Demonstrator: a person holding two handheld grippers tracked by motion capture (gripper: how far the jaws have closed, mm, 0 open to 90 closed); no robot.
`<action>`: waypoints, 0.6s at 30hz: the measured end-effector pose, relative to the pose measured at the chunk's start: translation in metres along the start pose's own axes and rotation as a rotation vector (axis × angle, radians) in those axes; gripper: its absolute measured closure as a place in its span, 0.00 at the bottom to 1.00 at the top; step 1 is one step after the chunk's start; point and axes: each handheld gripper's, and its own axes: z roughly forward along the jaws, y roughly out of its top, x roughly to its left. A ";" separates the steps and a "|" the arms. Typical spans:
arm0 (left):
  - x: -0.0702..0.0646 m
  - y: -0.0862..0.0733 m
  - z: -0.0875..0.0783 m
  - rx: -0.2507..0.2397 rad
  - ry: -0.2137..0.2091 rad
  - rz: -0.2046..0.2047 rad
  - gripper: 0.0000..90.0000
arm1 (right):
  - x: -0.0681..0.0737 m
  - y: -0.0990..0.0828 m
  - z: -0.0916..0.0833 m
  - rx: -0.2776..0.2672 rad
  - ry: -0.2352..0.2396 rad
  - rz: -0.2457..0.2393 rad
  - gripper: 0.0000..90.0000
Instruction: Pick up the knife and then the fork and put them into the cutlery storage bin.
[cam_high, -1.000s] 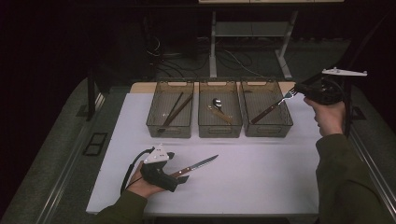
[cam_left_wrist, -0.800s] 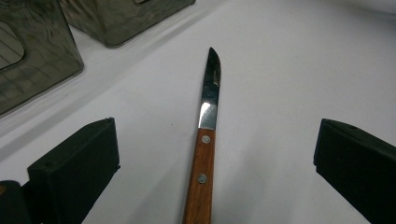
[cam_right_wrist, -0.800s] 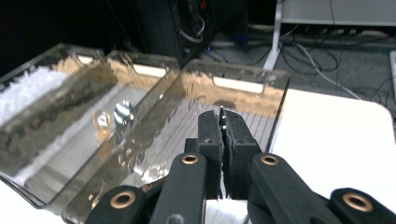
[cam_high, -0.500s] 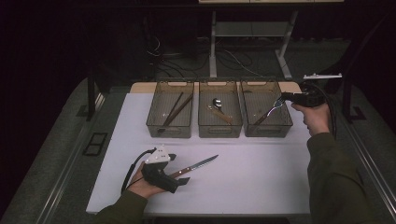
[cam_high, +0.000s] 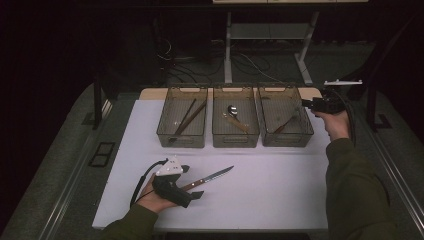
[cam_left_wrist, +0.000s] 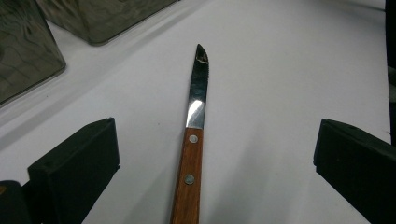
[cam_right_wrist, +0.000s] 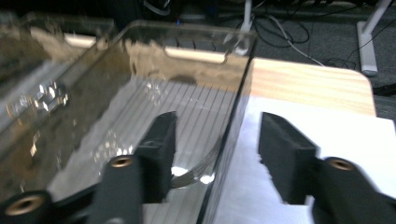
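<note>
**Knife between the left jaws, fork let go in the right bin**

While the left gripper (cam_high: 192, 190) rests near the mat's front-left corner, high view shows knife (cam_high: 210, 178) running toward the bins; right bin (cam_high: 305, 131) holds a fork (cam_high: 284, 125).

Left gripper view: jaws released, wide; handle lies between them, blade pointing away.

Right gripper view: right gripper (cam_right_wrist: 212, 149) has just opened, straddling the bin wall, empty.

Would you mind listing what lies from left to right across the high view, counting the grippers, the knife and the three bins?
Left gripper → knife, lying on the table → left bin with chopsticks → middle bin with a spoon → right bin → right gripper, at that bin's right wall.
</note>
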 end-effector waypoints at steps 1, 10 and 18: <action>0.000 0.000 0.000 0.000 0.000 -0.001 0.00 | -0.001 0.000 -0.002 -0.003 -0.007 -0.003 0.46; 0.000 0.000 0.001 0.009 0.007 0.001 0.00 | 0.006 -0.003 -0.014 -0.015 0.042 -0.032 0.41; 0.002 0.001 0.000 0.027 0.024 0.012 0.06 | 0.028 -0.010 -0.037 -0.047 0.107 -0.100 0.33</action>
